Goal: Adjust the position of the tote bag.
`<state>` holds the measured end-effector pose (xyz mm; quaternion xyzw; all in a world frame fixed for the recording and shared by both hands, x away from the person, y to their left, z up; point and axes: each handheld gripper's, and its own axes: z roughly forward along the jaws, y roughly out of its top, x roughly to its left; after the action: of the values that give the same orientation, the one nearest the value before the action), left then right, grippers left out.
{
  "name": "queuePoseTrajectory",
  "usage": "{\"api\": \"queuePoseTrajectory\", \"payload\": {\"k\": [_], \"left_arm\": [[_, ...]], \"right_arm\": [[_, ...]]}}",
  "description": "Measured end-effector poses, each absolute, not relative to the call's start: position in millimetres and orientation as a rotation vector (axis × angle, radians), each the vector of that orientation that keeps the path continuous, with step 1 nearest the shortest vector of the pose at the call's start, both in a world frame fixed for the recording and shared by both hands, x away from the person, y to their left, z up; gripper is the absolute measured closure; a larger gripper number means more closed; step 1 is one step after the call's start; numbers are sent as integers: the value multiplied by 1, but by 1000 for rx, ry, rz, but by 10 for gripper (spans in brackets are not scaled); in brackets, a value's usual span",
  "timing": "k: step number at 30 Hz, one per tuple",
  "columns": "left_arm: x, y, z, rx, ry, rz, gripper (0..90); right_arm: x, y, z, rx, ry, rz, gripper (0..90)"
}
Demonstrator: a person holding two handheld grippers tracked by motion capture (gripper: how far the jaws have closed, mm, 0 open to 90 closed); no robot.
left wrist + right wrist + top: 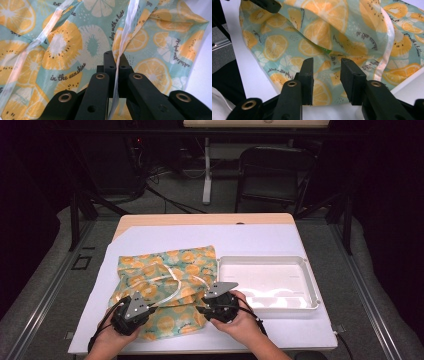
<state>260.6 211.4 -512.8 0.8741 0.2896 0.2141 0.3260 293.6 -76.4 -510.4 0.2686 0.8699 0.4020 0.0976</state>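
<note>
1. Fruit-print bag (167,287) lies flat on the white sheet (260,237), just left of the white tray (269,282) and touching its left rim. The bag's near edge is by my hands.
2. My left gripper (115,58) is clamped tight on the bag's white ribbon handle (126,35); in the left gripper view the ribbon runs straight down between the closed jaws. In the high view this gripper (131,312) sits at the bag's near-left corner.
3. My right gripper (326,72) stands part open with nothing between the jaws. The cloth lies just beyond the pads, not pinched. In the high view it (220,305) hovers at the bag's near-right corner, beside the tray's near-left corner.
4. Step in hand, my guess: getting hold of the bag at both sides to lift it or spread its mouth. Left side is gripped, right side not yet.
5. Next move likely calls for the right jaws to ease forward onto the cloth edge or the second ribbon loop (387,47) and close, taking one layer if the mouth is to open.
6. Something green (327,51) peeks from a fold of the bag; I can't tell what it is.
7. In the way: the tray rim is close on the right, so a swing that way could knock it. The tray looks empty. A chair (272,175) stands well beyond the bag, off the table, and is no issue.
</note>
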Motion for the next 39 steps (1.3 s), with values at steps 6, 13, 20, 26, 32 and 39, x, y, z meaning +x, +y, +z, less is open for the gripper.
{"api": "queuePoseTrajectory", "payload": {"k": [6,13,20,26,32,39], "left_arm": [[259,214,-509,2266,758,572,900],[257,217,-503,2253,747,582,900],[253,216,-490,2248,721,641,900],[255,218,-471,2201,716,678,900],[263,213,-454,2171,699,706,900],[275,205,-435,2129,683,721,900]], "right_arm": [[294,-75,-512,789,2584,1184,630],[295,-76,-512,799,2578,1187,621],[296,-77,-513,809,2572,1182,609],[297,-78,-512,824,2569,1192,609],[297,-78,-511,829,2560,1209,609],[298,-83,-508,853,2538,1224,609]]}}
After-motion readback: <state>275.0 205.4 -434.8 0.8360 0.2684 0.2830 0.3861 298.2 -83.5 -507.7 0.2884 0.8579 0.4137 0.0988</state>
